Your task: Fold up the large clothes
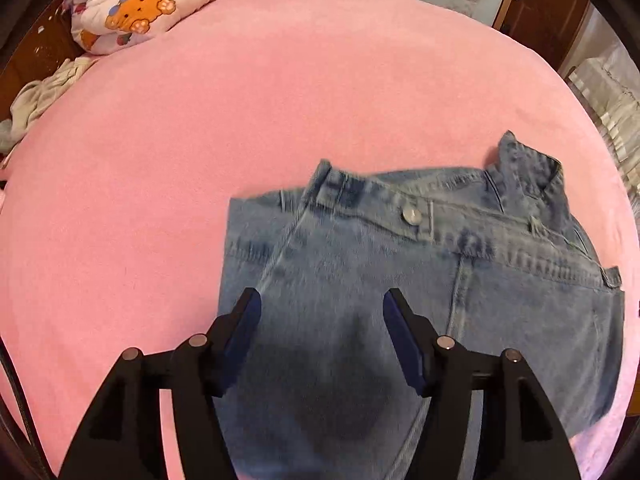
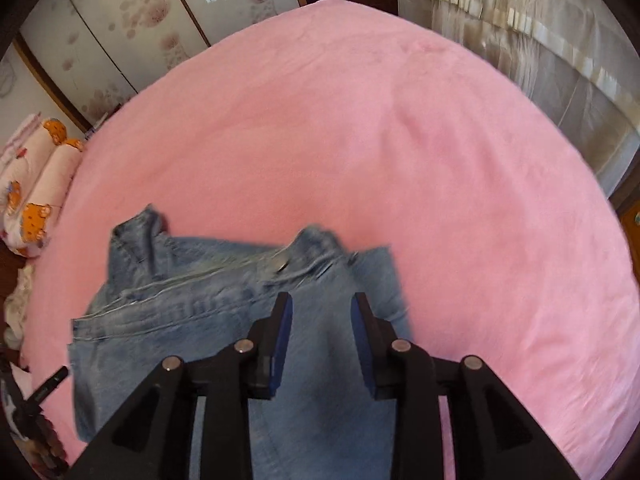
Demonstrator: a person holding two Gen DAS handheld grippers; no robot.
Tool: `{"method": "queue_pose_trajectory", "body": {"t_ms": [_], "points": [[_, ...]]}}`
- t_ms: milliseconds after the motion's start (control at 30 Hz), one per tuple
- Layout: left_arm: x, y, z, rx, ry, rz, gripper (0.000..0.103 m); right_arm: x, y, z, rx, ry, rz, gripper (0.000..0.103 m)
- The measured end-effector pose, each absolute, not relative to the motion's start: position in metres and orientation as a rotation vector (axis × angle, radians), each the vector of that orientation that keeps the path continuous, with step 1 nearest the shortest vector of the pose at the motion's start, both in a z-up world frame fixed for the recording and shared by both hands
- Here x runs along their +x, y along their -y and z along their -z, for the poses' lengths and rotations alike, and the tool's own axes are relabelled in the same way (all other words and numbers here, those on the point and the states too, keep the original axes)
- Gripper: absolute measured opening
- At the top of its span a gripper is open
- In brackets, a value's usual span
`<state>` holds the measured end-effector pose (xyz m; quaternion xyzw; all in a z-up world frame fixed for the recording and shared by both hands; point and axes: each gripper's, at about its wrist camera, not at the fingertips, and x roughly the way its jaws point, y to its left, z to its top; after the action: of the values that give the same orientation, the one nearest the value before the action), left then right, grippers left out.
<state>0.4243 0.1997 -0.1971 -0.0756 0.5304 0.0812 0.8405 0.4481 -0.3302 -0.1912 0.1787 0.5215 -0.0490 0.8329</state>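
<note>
On the far left of the bed (image 1: pixel 280 80) a bear quilt (image 1: pixel 140 8) sits well apart from the work and poses no trouble. The jeans (image 1: pixel 400 280) lie folded on the pink cover near the bed's front edge, waistband away from both cameras, with the button (image 1: pixel 412 215) showing.

The left gripper (image 1: pixel 322 300) hovers over the left part of the denim, its fingers (image 1: pixel 248 320) spread with nothing between them. Its jaws point steeply down, so a careless dip could snag the top layer and drag the fold open.

Further right, one waistband corner (image 1: pixel 520 160) stands up off the cover; I judge it the likeliest fault, since it may flop out or spoil a neat stack unless pressed flat.

The right gripper (image 2: pixel 322 300) hangs above the right part, fingers (image 2: pixel 362 320) narrowly apart and empty. That view is blurred, so whether the right edge lies square I cannot tell.
</note>
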Motion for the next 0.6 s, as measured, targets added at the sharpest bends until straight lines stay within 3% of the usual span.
{"method": "queue_pose_trajectory", "body": {"t_ms": [333,400,467,600], "points": [[0.386,-0.140,0.199,-0.341,-1.118,0.047,0.062,0.416,0.186,0.230,0.519,-1.164,-0.252,0.030],[0.390,-0.119,0.200,-0.346,-1.114,0.112,0.061,0.417,0.161,0.233,0.526,-1.157,-0.307,0.025],[0.396,-0.103,0.202,-0.329,-1.113,0.153,0.051,0.425,0.139,0.238,0.534,-1.177,-0.355,0.015],[0.414,-0.074,0.221,-0.279,-1.165,0.175,0.017,0.433,0.116,0.250,0.525,-1.228,-0.335,0.006]]}}
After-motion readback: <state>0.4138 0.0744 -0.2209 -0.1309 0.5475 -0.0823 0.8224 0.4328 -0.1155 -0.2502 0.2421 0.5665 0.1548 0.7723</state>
